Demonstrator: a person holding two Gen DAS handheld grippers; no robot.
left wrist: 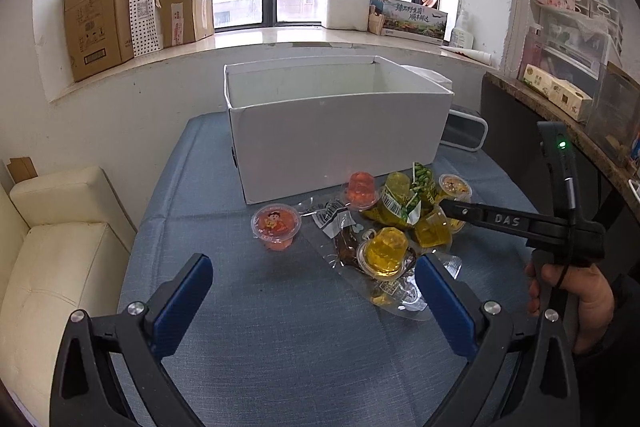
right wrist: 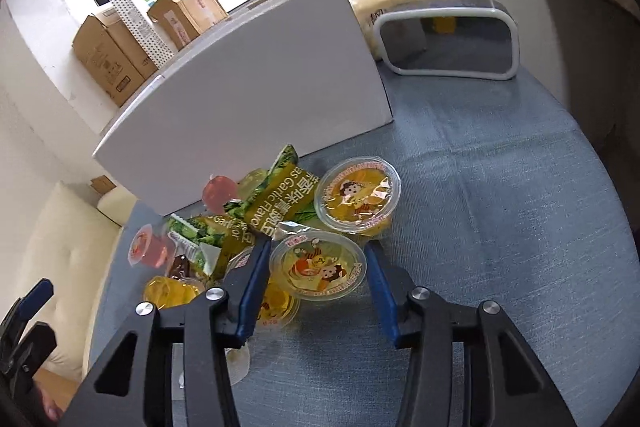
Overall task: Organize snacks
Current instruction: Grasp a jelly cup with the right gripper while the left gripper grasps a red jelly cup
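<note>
**Reporter:** On the blue-cloth worktop, what does each camera catch?

**Photographer:** Left wrist view: the left gripper hovers near the front edge, jaws spread wide with nothing between them. Beyond it the snack pile lies just in front of the white box, which stands open-topped at the far side. A red jelly cup sits at the pile's left edge. The right gripper reaches in from the right, held by a hand.

**Reporter:** And the right wrist view?

**Photographer:** It shows what the other cannot: the right gripper's jaws straddle a yellow jelly cup, parted, the blue pads close beside its rim; whether they touch it I cannot tell. A second yellow cup sits just beyond, beside green garlic-flavour packets.

**Reporter:** The room?

**Photographer:** A grey-rimmed container lies right of the box. Cardboard cartons line the windowsill; a cream sofa stands at left.
</note>
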